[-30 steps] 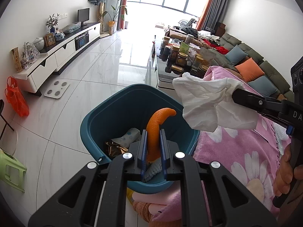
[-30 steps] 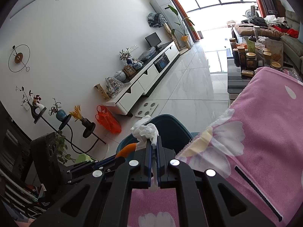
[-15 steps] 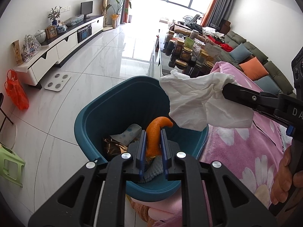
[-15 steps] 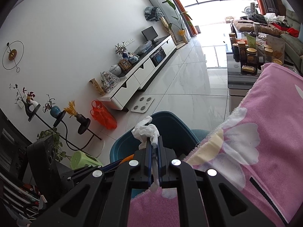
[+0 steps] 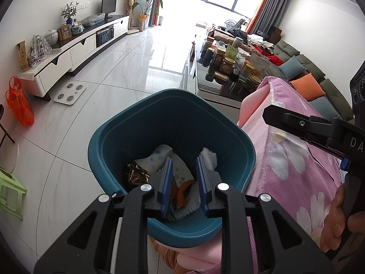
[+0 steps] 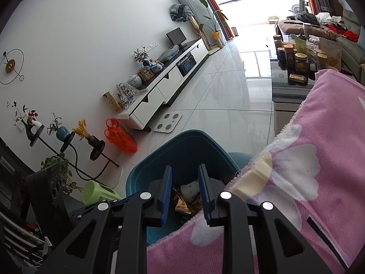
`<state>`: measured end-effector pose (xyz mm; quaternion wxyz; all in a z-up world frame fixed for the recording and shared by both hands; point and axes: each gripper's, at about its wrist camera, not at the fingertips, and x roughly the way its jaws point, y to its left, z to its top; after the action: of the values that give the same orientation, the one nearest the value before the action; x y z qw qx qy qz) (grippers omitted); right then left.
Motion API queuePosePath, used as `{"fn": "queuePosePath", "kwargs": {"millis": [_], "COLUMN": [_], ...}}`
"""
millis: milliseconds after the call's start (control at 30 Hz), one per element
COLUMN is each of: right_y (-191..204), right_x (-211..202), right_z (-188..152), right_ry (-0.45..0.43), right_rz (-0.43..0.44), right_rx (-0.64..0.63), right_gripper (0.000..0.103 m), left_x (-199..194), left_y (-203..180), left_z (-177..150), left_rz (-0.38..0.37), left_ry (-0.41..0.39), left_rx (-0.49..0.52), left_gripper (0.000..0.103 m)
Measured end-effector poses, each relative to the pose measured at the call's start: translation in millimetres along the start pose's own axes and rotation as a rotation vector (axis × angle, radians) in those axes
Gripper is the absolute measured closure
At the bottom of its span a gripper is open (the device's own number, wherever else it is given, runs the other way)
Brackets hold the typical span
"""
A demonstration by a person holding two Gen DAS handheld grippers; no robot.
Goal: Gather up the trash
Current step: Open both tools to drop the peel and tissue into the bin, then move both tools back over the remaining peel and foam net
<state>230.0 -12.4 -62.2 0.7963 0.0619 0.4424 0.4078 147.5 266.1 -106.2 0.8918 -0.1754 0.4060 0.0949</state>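
Trash: orange peel (image 5: 182, 193) and white tissue (image 5: 208, 157) down in teal bin (image 5: 114, 137), beside pink blanket (image 5: 296, 171).

Left wrist view: left gripper (image 5: 183, 182) jaws just opened, part open, nothing between; a second ago clamped on the peel.

Right wrist view: right gripper (image 6: 183, 190) likewise just opened, empty; tissue gone from its jaws. Risk: snagging blanket edge on withdrawal, tipping bin.

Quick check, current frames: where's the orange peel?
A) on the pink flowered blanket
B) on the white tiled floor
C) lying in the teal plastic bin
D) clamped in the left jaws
C: the orange peel lies among the trash inside the teal plastic bin, seen through the left gripper's parted jaws, which touch nothing.
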Motion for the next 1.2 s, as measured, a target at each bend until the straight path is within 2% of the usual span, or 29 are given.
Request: {"fn": "queuePosePath", "kwargs": {"millis": [100,300,467,600,767,1200], "right_y": [-2.4,-5.7,-9.8,-24.3,-56.0,-149.7], "right_x": [-8.0,-40.2,-80.1,-115.5,-157.8,-267.0], "right_z": [-1.3,-9.0,-23.5,-38.7,-66.2,-128.1], "right_ry": [-0.012,-0.048,-0.097,-0.148,-0.194,-0.325], "right_rz": [0.006,0.024,0.017,-0.014,-0.083,-0.309], "right_rx": [0.002,-0.024,-0.051,-0.042,0.017,0.224], "right_gripper": [0.076,0.076,0.066,0.065,0.064,0.064], "left_x": [-6.3,-31.6,-58.1,-74.3,-83.3,-74.4], "left_y": [-2.6,-11.9,-36.1,-67.6,-112.4,-260.9], "left_z": [-0.4,-6.6,-16.8,-27.4,-47.6,-107.1], "left_rz": [-0.005,-0.05,-0.119,-0.189,-0.3,-0.541], "left_ry": [-0.018,-0.066,-0.115,-0.132,-0.117,0.011], "left_rx": [0.006,0.042,0.107,0.179,0.26,0.497], "left_gripper": [0.076,0.067,0.057,0.051,0.05,0.049]}}
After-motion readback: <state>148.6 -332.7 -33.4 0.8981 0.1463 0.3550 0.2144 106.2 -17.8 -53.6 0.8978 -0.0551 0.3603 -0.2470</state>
